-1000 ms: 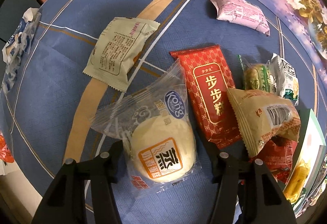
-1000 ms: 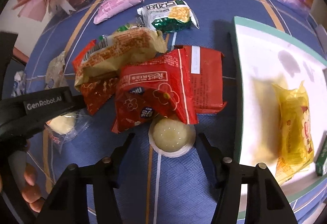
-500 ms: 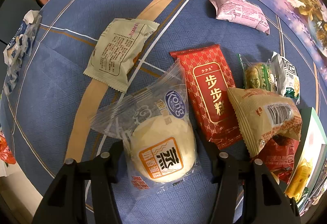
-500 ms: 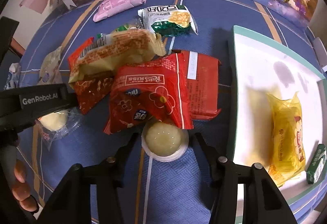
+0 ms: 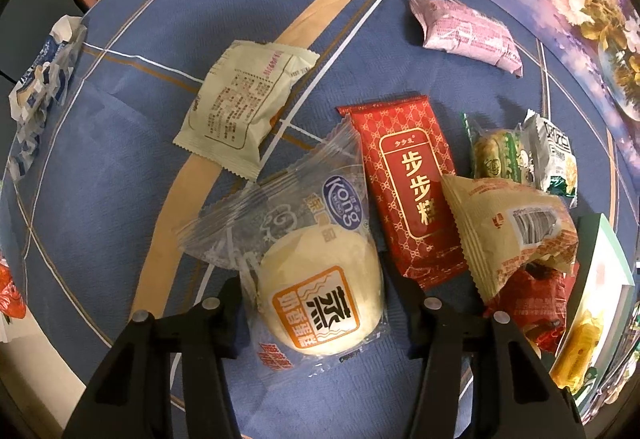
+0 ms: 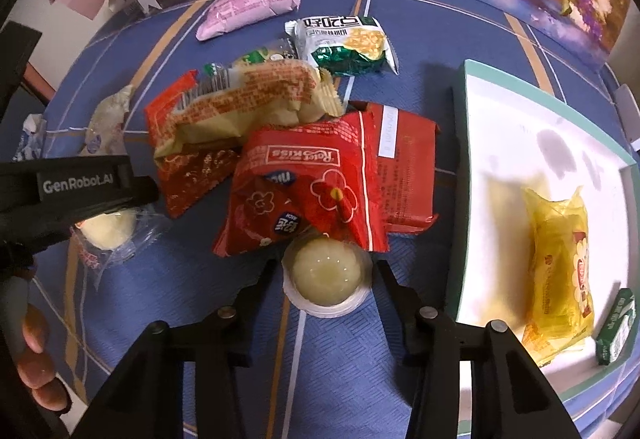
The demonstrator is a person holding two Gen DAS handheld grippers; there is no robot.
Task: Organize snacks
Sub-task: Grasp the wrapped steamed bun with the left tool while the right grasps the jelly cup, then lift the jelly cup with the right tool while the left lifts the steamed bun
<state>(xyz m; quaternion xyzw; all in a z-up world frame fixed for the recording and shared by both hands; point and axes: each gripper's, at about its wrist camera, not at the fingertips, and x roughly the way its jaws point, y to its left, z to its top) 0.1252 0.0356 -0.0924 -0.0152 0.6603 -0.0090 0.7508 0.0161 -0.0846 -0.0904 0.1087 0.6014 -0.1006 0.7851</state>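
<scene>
A pale round steamed cake in a clear wrapper [image 5: 320,303] lies on the blue tablecloth [image 5: 120,167] between the fingers of my left gripper [image 5: 318,291]. Its jaws are closing and both pads touch the wrapper's sides. In the right wrist view this gripper is the black bar [image 6: 80,187] at the left, over the same cake [image 6: 108,231]. My right gripper [image 6: 326,271] straddles a small clear jelly cup [image 6: 326,279]. Those jaws are closing too, with a thin gap left on each side. The cup's far edge is tucked under a red Roles Kiss packet [image 6: 304,191].
A heap of packets sits between the grippers: a red one with gold characters [image 5: 412,191], a beige one [image 5: 508,235], a cream one [image 5: 244,111], a pink one [image 6: 248,9], a green-white one [image 6: 344,43]. At the right, a white tray [image 6: 520,127] holds a yellow packet [image 6: 560,271]. A person's fingers [image 6: 36,359] show bottom left.
Both pairs of jaws have narrowed around their snacks. The right gripper has come closer to the jelly cup, which now sits between its fingertips. The left gripper has kept its place.
</scene>
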